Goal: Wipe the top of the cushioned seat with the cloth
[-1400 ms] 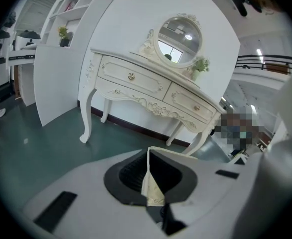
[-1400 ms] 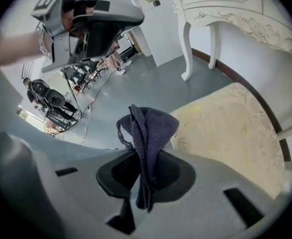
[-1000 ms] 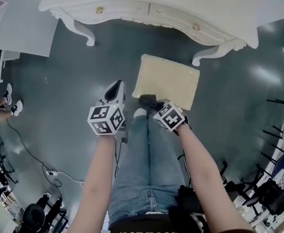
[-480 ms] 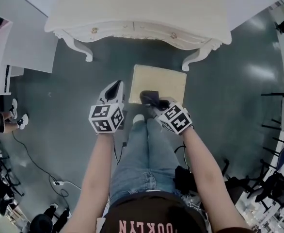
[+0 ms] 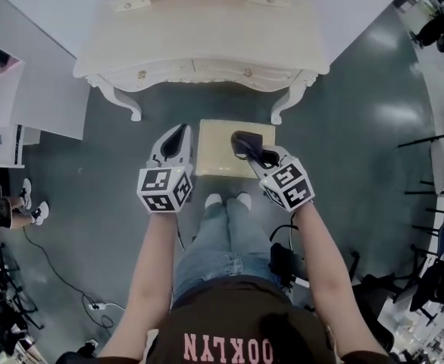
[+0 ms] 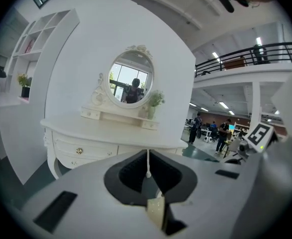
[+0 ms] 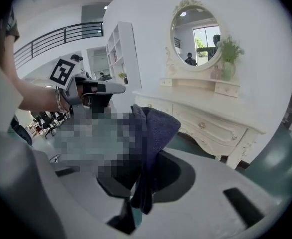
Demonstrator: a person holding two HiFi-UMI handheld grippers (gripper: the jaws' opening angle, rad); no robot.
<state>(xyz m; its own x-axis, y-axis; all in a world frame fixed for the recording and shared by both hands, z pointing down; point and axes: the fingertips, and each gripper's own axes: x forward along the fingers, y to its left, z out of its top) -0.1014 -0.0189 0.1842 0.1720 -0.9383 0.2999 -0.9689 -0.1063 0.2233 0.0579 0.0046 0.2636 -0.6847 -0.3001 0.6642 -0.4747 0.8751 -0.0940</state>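
**As the cloth reaches the seat, wiping can begin**

Whereas it hung at the near edge a second ago, the right hand-held gripper (image 5: 263, 158) now carries the dark blue cloth (image 5: 246, 141), pinched in its jaws, over the right part of the cream square cushioned seat (image 5: 216, 152). The left hand-held gripper (image 5: 178, 133), jaws together and empty, waits just left of the seat.

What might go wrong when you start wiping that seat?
The cloth is bunched up in the right gripper and pinched by only a small part, so it might slip out while rubbing. Because it is bunched, the hard jaws may scrape the seat. The left gripper is shut beside the seat, not holding it, so the seat might slide toward the dressing table.
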